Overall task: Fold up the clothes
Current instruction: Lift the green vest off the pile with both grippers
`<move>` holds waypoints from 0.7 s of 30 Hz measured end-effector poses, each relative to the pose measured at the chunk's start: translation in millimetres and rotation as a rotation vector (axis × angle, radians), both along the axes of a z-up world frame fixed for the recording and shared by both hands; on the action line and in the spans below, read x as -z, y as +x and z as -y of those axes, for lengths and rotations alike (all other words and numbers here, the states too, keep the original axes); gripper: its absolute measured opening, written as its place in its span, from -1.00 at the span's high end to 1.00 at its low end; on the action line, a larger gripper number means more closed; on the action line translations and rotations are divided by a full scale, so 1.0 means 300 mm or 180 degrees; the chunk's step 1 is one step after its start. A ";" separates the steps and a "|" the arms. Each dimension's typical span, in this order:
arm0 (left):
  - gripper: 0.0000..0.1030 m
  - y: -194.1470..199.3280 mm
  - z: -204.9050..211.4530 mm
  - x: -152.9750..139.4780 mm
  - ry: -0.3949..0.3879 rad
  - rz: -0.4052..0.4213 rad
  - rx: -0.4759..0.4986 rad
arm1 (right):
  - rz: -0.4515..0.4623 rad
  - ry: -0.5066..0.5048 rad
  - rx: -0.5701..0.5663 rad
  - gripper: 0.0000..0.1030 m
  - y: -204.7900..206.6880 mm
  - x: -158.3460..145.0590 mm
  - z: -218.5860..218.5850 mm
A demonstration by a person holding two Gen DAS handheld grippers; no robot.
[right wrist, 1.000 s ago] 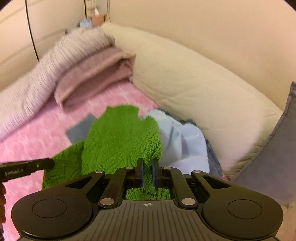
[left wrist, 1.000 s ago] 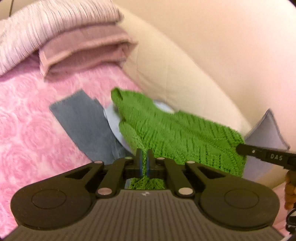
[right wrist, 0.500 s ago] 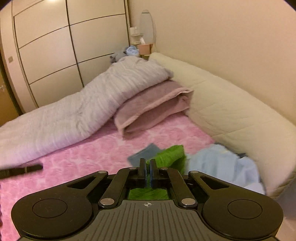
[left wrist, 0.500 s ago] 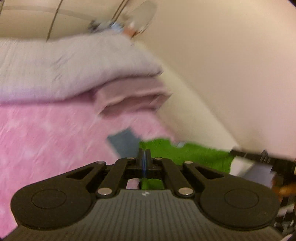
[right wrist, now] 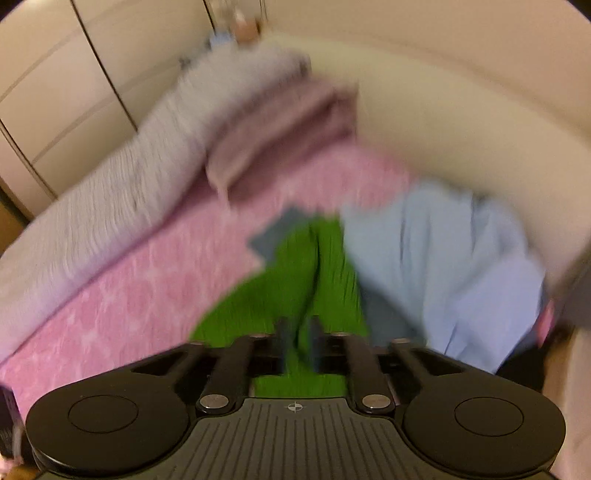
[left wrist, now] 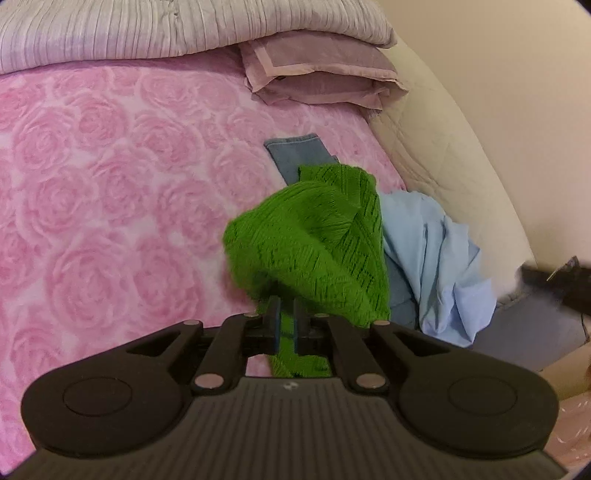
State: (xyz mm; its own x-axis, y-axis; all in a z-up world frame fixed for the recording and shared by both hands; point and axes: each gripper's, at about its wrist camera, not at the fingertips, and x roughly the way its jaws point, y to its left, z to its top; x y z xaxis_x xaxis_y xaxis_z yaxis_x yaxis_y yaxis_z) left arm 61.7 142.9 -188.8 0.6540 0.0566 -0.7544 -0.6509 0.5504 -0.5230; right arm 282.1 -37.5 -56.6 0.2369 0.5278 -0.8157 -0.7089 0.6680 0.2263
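Observation:
A green knit sweater hangs bunched over the pink rose bedspread. My left gripper is shut on its lower edge, with green knit pinched between the pads. In the blurred right wrist view the same sweater lies just ahead of my right gripper. Its jaws are opening, and a strip of green knit still sits in the gap between them. A crumpled light blue garment lies right of the sweater, and a grey-blue denim piece lies behind it.
A folded mauve blanket and a grey striped quilt sit at the head of the bed. A cream padded bolster runs along the wall on the right. Wardrobe doors stand at the far left.
The sweater, earlier stretched wide between both grippers, now hangs bunched from the left one. Both views have swung back down toward the bed. The right jaws have parted.

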 end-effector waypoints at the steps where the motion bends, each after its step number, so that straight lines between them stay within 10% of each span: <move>1: 0.96 0.015 -0.001 0.002 0.0020 -0.0012 -0.0012 | -0.0138 -0.0058 -0.0007 0.15 0.014 0.046 -0.001; 9: 0.96 0.036 -0.024 0.060 -0.0021 -0.0198 -0.0278 | -0.0254 -0.0545 -0.1031 -0.24 -0.007 0.300 -0.121; 19: 0.96 -0.131 -0.074 0.091 -0.0057 -0.0441 -0.0940 | 0.0851 -0.1289 -0.2154 -0.32 -0.187 0.708 -0.304; 21: 0.96 -0.175 -0.072 0.088 -0.0052 -0.0461 -0.1030 | 0.1057 -0.1258 -0.2217 0.54 -0.203 0.743 -0.307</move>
